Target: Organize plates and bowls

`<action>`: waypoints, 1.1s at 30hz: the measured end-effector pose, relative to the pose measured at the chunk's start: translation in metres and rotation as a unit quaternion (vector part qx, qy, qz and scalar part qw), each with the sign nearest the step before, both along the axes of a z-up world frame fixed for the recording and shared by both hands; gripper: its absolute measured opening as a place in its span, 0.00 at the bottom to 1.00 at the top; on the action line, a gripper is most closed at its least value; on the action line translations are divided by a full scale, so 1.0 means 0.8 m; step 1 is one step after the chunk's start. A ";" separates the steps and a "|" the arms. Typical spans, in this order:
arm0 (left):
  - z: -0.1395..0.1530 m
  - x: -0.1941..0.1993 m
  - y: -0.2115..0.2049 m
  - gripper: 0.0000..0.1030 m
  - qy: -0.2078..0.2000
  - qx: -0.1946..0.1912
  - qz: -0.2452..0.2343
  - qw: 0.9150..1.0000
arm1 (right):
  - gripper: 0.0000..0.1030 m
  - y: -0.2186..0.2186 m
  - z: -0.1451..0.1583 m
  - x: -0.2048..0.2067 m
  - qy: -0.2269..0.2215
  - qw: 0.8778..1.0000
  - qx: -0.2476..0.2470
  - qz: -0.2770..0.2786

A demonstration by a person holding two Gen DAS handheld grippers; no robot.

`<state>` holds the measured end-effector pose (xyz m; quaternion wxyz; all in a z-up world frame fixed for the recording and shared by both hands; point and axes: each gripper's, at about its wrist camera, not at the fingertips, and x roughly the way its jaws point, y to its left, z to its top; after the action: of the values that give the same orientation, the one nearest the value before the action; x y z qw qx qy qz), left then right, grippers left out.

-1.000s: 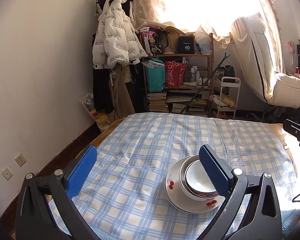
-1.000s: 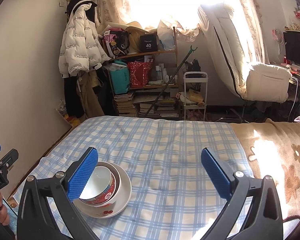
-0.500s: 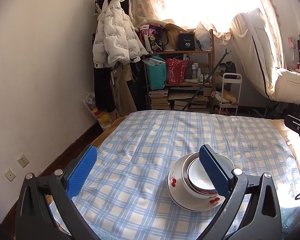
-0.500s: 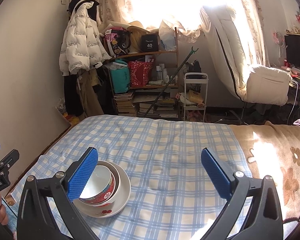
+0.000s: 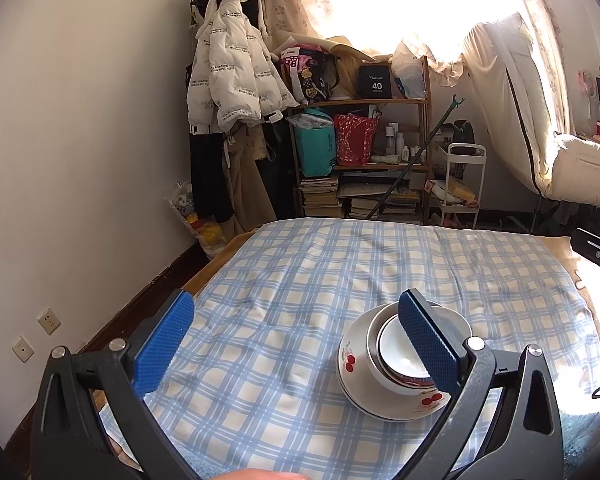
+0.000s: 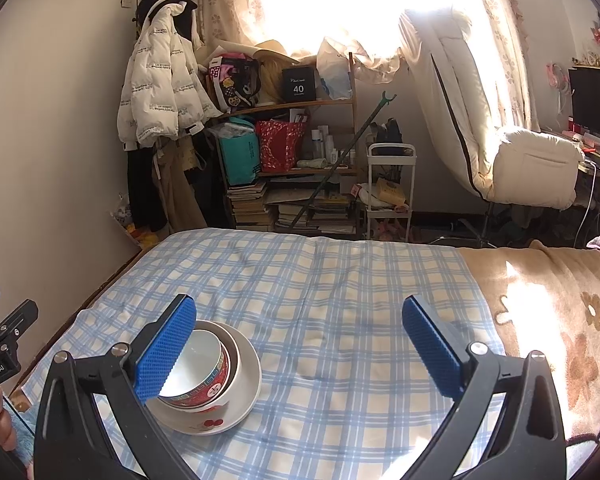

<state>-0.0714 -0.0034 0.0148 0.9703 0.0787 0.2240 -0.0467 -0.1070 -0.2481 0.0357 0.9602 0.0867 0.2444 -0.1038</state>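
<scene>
Blue-and-white checked cloth [image 5: 300, 288] covers the bed, and on it rests one stack of crockery: a white plate with red cherry prints [image 5: 352, 364] at the bottom, a plain white bowl [image 5: 374, 330] nested on it, and a smaller bowl with a red patterned band [image 6: 210, 384] seated inside that. In the left wrist view the stack lies at about 4 o'clock, partly behind the right finger; in the right wrist view it lies at about 8 o'clock behind the left finger. The left gripper [image 5: 296, 344] is spread wide with nothing between its blue pads, hanging above the cloth. The right gripper [image 6: 300, 346] is likewise spread wide and empty. Neither touches the crockery. A brown flowered blanket [image 6: 572, 312] lies at 3 o'clock beside the checked cloth.
</scene>
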 end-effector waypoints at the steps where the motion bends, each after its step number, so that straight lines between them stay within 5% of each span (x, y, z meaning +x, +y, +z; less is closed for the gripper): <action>1: 0.000 0.000 -0.001 0.98 0.000 0.001 0.001 1.000 | 1.00 0.000 0.000 0.000 0.000 1.000 0.000 0.000; 33: -0.002 0.003 0.004 0.98 -0.001 0.004 0.010 1.000 | 1.00 0.000 0.000 0.002 0.001 1.000 -0.001 0.003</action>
<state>-0.0692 -0.0001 0.0131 0.9706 0.0799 0.2240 -0.0358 -0.1054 -0.2480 0.0356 0.9603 0.0847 0.2458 -0.1012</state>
